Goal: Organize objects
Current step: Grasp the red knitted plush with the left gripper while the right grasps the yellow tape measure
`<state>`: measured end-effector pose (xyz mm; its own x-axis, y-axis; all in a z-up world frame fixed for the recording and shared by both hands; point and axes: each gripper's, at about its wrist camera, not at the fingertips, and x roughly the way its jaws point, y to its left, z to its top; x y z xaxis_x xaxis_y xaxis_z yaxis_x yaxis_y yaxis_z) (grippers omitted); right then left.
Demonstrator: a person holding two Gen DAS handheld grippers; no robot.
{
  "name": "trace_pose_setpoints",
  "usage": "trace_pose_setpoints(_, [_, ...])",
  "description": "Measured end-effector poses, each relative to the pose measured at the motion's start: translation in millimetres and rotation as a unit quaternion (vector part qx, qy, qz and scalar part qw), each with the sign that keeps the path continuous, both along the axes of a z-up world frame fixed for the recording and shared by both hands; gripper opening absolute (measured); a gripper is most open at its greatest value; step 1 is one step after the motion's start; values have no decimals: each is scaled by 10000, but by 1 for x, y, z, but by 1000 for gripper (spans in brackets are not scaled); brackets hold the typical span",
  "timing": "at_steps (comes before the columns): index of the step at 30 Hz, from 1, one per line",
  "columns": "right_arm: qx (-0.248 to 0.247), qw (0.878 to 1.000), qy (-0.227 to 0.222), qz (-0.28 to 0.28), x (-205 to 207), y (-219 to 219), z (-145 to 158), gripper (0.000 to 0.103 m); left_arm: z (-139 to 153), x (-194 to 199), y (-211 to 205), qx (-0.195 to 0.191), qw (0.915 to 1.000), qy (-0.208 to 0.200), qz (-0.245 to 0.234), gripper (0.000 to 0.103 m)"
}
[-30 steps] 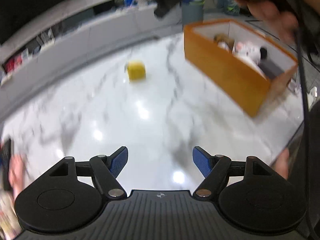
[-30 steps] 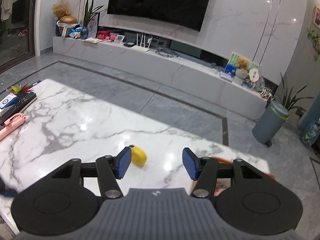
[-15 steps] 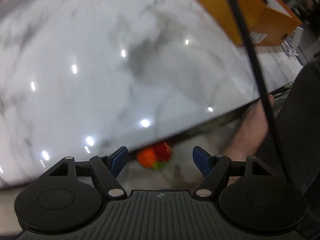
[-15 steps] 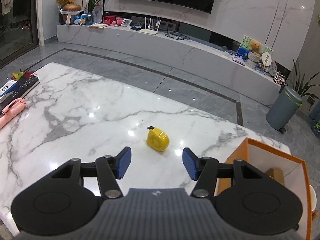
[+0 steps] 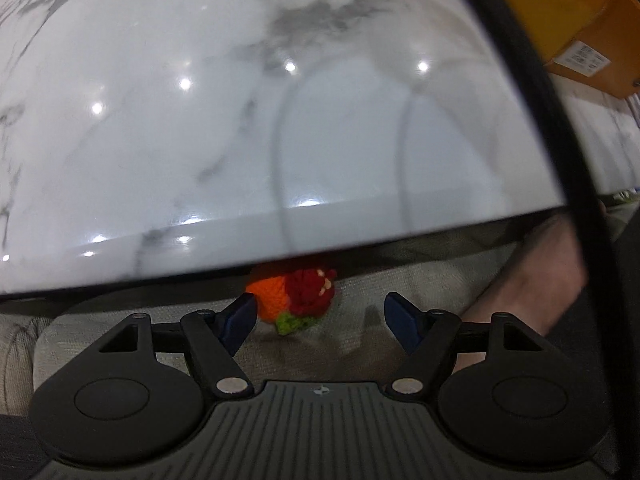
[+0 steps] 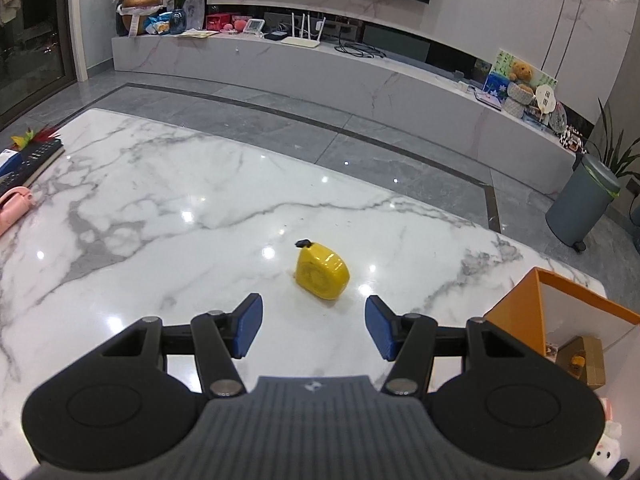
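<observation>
In the left wrist view a knitted toy (image 5: 294,298), orange and red with a green bit, lies on a beige surface under the near edge of the marble table (image 5: 240,120). My left gripper (image 5: 320,322) is open and empty, just short of the toy, below table level. In the right wrist view a yellow tape measure (image 6: 322,272) stands on the marble table (image 6: 160,240). My right gripper (image 6: 314,326) is open and empty, above the table just short of it. An orange box (image 6: 568,320) holding several items stands to the right.
The orange box's corner (image 5: 560,12) shows at the top right of the left view. A black cable (image 5: 560,140) crosses that view, and a person's leg (image 5: 532,280) is at the right. A remote and book (image 6: 28,160) and a pink object (image 6: 14,206) lie at the table's left edge.
My left gripper has dropped from above the table to below its near edge, bringing the knitted toy into view. My right gripper has tilted down and drawn nearer the tape measure.
</observation>
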<state>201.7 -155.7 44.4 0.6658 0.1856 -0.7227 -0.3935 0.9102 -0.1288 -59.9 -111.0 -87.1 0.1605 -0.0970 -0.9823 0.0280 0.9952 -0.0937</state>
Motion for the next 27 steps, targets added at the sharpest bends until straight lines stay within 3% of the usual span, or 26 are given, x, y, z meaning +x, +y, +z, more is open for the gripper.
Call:
trace_pose_setpoints(6, [58, 9999, 120, -100, 24, -7, -14, 59, -9, 3, 11, 42, 9990, 83, 440, 86])
trace_pose_setpoints(11, [26, 9997, 200, -135, 43, -10, -26, 59, -15, 2, 22, 72, 9971, 169, 740, 64])
trace_pose_setpoints(14, [138, 9994, 260, -196, 56, -13, -30, 59, -16, -2, 29, 47, 9962, 194, 847, 58])
trace_pose_setpoints(17, [635, 9967, 400, -308, 69, -22, -29, 60, -17, -4, 34, -10, 9954, 266, 917, 48])
trace_pose_setpoints(20, [1328, 9877, 727, -382, 82, -30, -34, 63, -20, -7, 44, -91, 9944, 313, 1008, 47])
trace_pose_setpoints(22, [1500, 9847, 856, -247, 89, -25, -40, 68, -22, -9, 49, -137, 9937, 338, 1064, 47])
trace_pose_setpoints(27, [916, 9925, 777, 222, 99, 10, -54, 70, -26, -10, 46, -233, 9917, 355, 1210, 45])
